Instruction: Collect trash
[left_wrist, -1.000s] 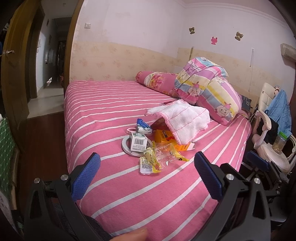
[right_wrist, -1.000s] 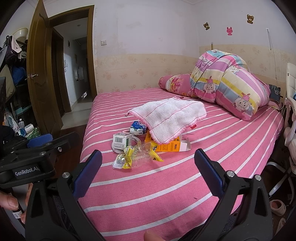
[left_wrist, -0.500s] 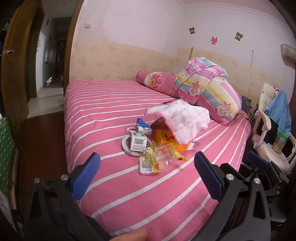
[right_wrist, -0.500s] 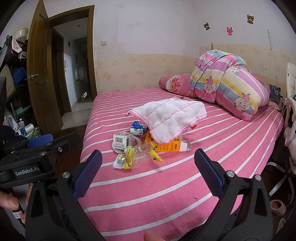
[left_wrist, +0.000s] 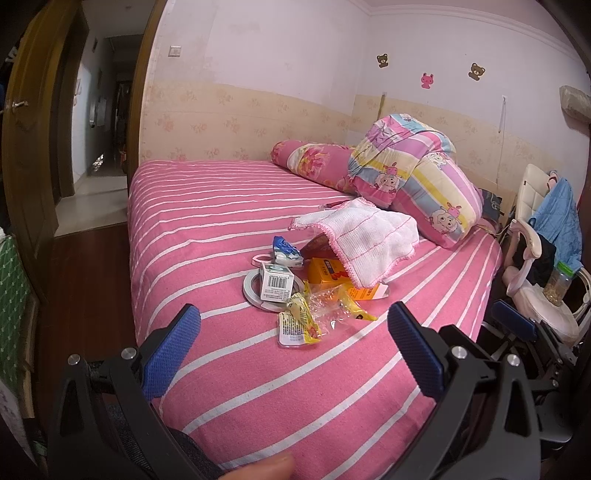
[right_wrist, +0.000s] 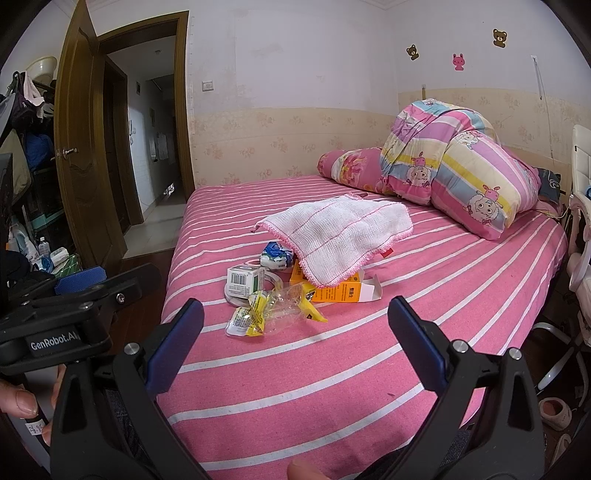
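1. The bed (left_wrist: 229, 229) fills the room ahead of both grippers, its cover pink with thin white stripes; beyond it runs a white wall with a beige floral band.
2. Far left of the grippers, an open wooden door (right_wrist: 79, 140) leads to a hallway, with dark wood floor beside the bed.
3. Ahead and to the right, at the bed's far end, lie a floral bolster (left_wrist: 310, 162) and a folded cartoon quilt (left_wrist: 417, 173); a chair (left_wrist: 535, 236) draped with blue cloth stands off the bed's right edge.
4. The left gripper (left_wrist: 293, 350) is spread wide and empty, blue pads apart, low over the near part of the bed.
5. The right gripper (right_wrist: 295, 339) is likewise spread wide and empty, just right of the left one.
6. The trash (right_wrist: 273, 288) sits in a cluster straight ahead of both grippers, mid-bed: a barcoded white box (left_wrist: 276, 282) on a tape roll (left_wrist: 255, 291), a blue-white wrapper (left_wrist: 284, 253) behind, clear and yellow plastic wrappers (left_wrist: 314, 319) nearest, and an orange carton (left_wrist: 343, 280) with an open flap.
7. A white cloth (right_wrist: 332, 232) with pink edging partly covers the carton.
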